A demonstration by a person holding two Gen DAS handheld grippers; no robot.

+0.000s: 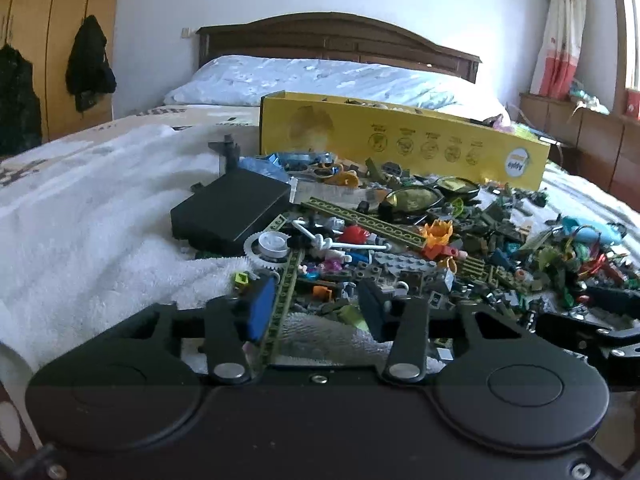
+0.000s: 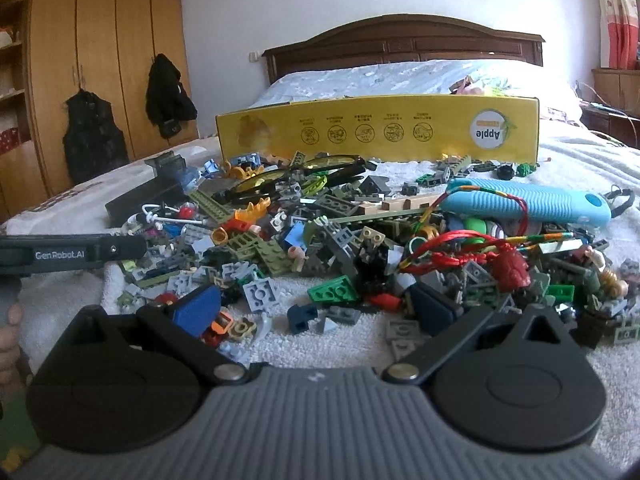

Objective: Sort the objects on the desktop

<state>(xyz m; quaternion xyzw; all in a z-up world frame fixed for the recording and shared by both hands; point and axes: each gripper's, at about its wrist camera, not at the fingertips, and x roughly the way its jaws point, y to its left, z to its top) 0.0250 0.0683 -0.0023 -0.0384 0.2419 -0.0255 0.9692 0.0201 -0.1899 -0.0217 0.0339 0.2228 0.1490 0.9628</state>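
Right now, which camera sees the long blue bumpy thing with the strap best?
The right wrist view. There the blue ribbed handle lies whole across the pile of bricks, with a red cord draped over it. The left wrist view catches only a small, squashed piece of it at the far right edge.

We see our left gripper (image 1: pixel 316 300) low in the centre of its own view, its two black fingers partly drawn together with a clear gap between the pads, the left pad (image 1: pixel 262 308) blue-faced. In the right wrist view the same tool pokes in level from the left edge. Our right gripper (image 2: pixel 316 308) stands spread wide at the bottom of its view. A hand (image 2: pixel 10 336) shows at that view's left edge.
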